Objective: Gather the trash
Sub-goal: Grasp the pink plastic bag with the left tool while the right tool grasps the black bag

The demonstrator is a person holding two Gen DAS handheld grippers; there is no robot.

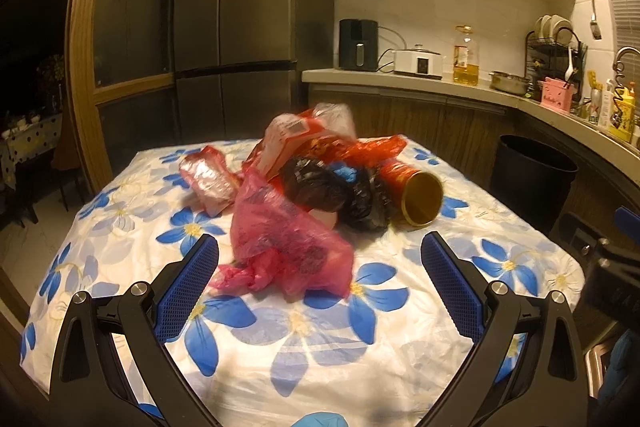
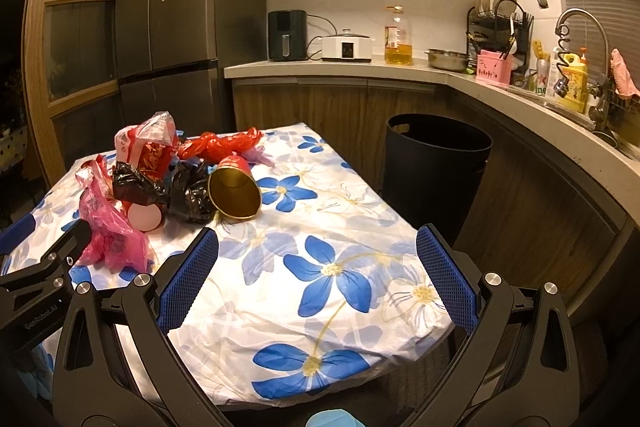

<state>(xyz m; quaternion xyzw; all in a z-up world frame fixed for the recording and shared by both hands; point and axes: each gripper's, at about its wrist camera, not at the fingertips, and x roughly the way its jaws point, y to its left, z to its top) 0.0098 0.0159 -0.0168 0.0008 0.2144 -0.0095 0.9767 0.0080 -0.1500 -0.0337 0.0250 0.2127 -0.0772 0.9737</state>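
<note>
A heap of trash lies on the flowered tablecloth [image 1: 304, 331]: a pink plastic bag [image 1: 280, 239], a black bag [image 1: 340, 187], red wrappers [image 1: 304, 139] and a red paper cup with a gold inside [image 1: 420, 197] on its side. My left gripper [image 1: 320, 259] is open, its blue pads flanking the near end of the pink bag without touching it. In the right wrist view the same pink bag [image 2: 110, 231], black bag [image 2: 160, 187] and gold-lined cup [image 2: 234, 191] sit to the upper left. My right gripper [image 2: 318, 251] is open over bare cloth [image 2: 320, 307].
A black trash bin [image 2: 436, 163] stands on the floor beyond the table's right side, by the wooden cabinets; it also shows at the right as the bin [image 1: 532, 179]. The counter [image 2: 360, 69] holds appliances, an oil bottle and a dish rack. A dark fridge [image 1: 240, 7] stands behind.
</note>
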